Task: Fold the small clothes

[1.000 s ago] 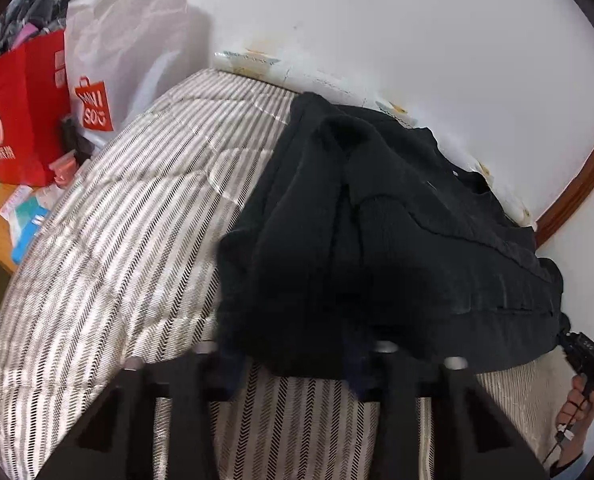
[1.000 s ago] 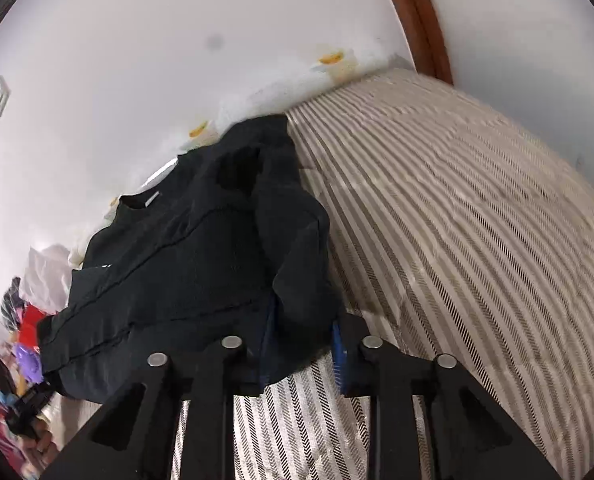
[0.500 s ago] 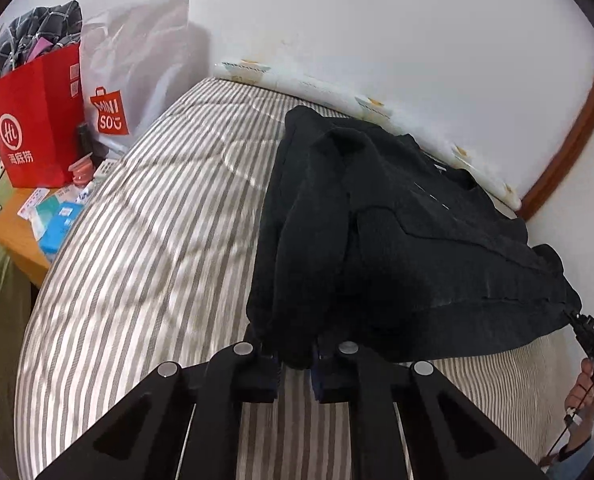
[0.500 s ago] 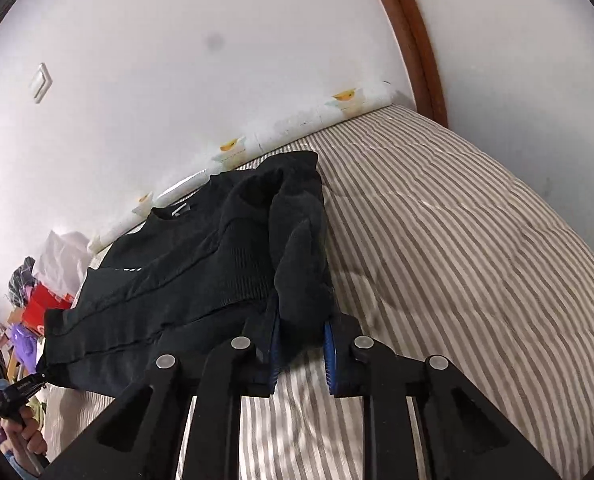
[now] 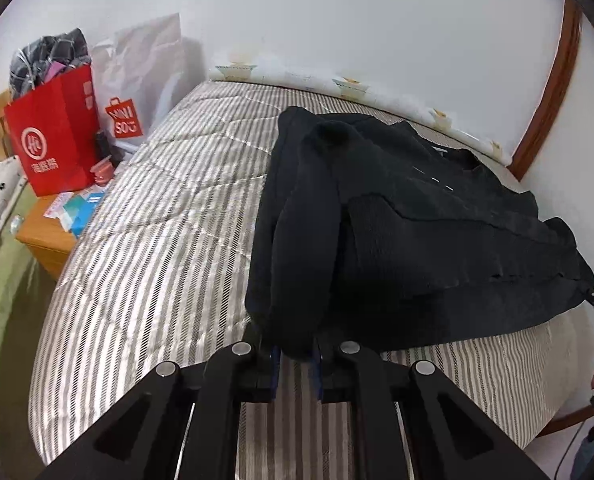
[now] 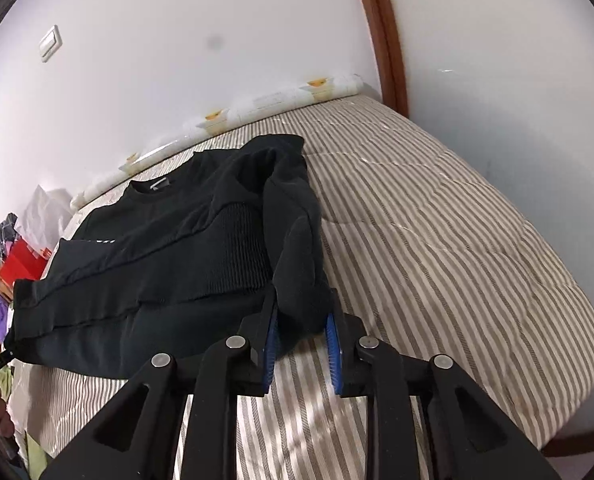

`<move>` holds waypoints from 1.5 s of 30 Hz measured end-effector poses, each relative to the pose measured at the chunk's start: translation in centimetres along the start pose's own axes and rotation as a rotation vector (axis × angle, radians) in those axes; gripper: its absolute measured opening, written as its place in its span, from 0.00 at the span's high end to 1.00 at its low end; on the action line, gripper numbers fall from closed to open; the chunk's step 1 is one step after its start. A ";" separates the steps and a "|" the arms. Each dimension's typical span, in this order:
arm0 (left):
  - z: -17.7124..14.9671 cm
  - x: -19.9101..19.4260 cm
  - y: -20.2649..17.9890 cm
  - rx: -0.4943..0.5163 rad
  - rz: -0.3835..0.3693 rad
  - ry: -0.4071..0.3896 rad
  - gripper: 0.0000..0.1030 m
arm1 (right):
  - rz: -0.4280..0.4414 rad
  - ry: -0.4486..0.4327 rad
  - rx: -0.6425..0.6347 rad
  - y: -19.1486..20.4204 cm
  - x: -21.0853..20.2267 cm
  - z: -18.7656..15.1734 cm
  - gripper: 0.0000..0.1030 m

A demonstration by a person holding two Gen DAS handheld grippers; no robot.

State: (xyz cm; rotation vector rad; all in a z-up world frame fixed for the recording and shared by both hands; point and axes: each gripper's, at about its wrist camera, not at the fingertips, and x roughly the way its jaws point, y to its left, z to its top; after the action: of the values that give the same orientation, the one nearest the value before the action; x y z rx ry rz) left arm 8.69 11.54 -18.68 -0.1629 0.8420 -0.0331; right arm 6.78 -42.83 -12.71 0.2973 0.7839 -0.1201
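A black sweatshirt [image 5: 437, 232] lies on a striped mattress [image 5: 157, 240], both sleeves folded in over the body. My left gripper [image 5: 295, 354] is shut on the cuff end of one sleeve [image 5: 301, 272] at the garment's near edge. In the right wrist view the same sweatshirt [image 6: 169, 248] lies on the mattress [image 6: 437, 240], and my right gripper [image 6: 301, 340] is shut on the end of the other sleeve [image 6: 297, 248]. The collar with its label points toward the wall.
A red paper bag [image 5: 53, 140] and a white shopping bag [image 5: 137, 92] stand by the bed's far left corner over a wooden bedside table [image 5: 45, 232]. A brown wooden frame [image 6: 381, 32] runs up the wall. A patterned roll [image 6: 281, 96] lines the wall edge.
Both grippers went from open around the sleeve ends to shut on them, then drew back and up, pulling the sleeves toward the near edge.
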 end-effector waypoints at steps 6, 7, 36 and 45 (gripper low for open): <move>-0.7 -1.5 -0.2 -0.001 0.022 -0.019 0.85 | -0.063 -0.043 -0.064 1.5 -2.6 -0.5 0.66; -0.8 -1.8 -0.3 0.004 0.022 -0.027 0.85 | -0.079 -0.053 -0.084 2.0 -2.9 -0.5 0.64; -0.3 1.3 -7.0 0.134 -0.244 0.054 0.76 | 0.061 0.063 -0.250 11.0 4.5 -1.5 0.95; 1.0 4.1 -8.8 0.169 -0.174 0.111 0.76 | 0.022 0.105 -0.248 11.2 6.6 -0.3 0.99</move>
State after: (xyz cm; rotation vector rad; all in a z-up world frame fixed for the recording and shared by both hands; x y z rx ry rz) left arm 12.50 2.60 -19.73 -0.0751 0.9297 -0.2775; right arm 13.64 -32.08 -15.16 0.0773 0.8901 0.0144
